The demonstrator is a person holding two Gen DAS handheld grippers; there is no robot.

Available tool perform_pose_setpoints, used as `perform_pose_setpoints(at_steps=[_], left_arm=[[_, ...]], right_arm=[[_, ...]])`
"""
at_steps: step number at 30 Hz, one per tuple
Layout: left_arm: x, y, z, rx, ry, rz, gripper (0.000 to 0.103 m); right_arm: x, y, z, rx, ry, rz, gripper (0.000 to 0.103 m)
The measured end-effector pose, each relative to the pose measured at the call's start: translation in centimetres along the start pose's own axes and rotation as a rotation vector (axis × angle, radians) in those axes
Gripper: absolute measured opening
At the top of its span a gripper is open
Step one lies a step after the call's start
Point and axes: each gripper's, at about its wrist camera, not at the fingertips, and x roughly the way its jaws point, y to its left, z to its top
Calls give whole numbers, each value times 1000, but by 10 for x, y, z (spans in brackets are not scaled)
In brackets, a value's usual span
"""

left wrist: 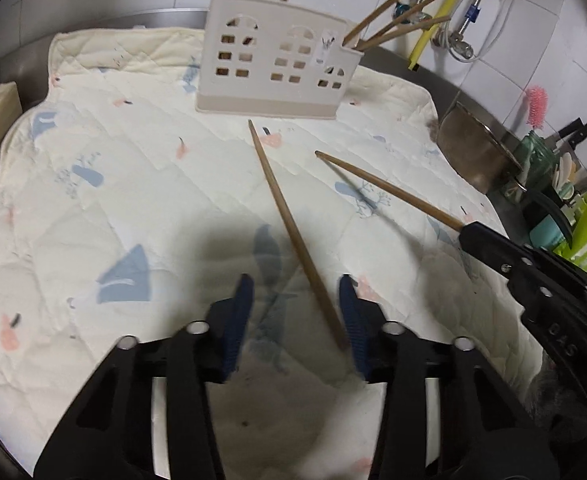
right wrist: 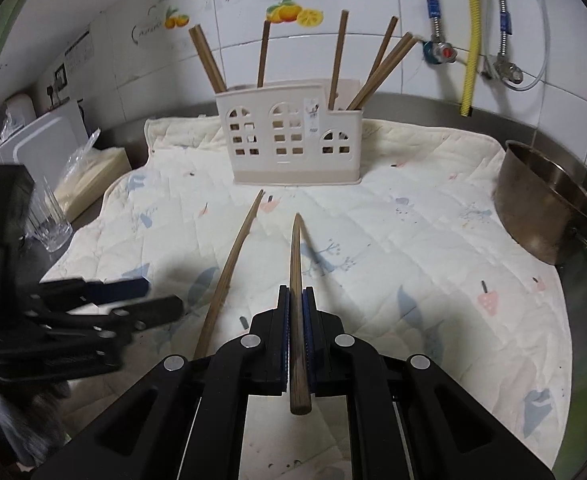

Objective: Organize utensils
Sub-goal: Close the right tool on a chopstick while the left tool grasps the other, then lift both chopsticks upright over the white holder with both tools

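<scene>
Pretty standard kitchen corner: glossy white tiled wall point(right wrist: 373, 52) with orange-and-lemon fruit stickers point(right wrist: 293, 14) stuck on it, a yellow corrugated hose point(right wrist: 469, 40) and braided metal hoses point(right wrist: 433, 0) running down. Grey stainless steel counter point(right wrist: 413, 110) underneath, covered by a cream quilted mat with blue and pink prints point(right wrist: 413, 240). Lighting's dim-ish, soft shadows.

Raised letters on the black body of the right gripper point(left wrist: 469, 236), seen in the left wrist view, look like "DAS" (possibly "0AS"; they run sideways). A fruit decal point(right wrist: 293, 14) on the wall tiles above the cream chopstick holder point(right wrist: 293, 136) carries cursive lettering to its left, too faint to read. The small label point(right wrist: 313, 114) on the holder's front is illegible.
</scene>
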Motion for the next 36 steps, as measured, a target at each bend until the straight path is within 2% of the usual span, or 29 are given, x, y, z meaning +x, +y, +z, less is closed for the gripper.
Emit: perform_pose_setpoints(at_steps=[6,14,19,24,30,36], left_arm=[[15,-8,5,-26,13,-6,23],[36,-8,8,-73,56,14,20],[41,-9,12,-66,55,44,11],[37,-7,15,-47,58,50,7],[10,5,25,-39,7,35,5],[-32,12,43,2,-100,26,5]], right_arm=[[-4,-12,-3,32,-11,0,6],[-5,-17,-4,46,-16,6,6],[-5,-17,-4,48,-15,6,6],[-8,-17,-2,48,-24,0,7],[-15,-14,7,30,-46,-10,7],[-22,-10,25,11,-76,-12,6]])
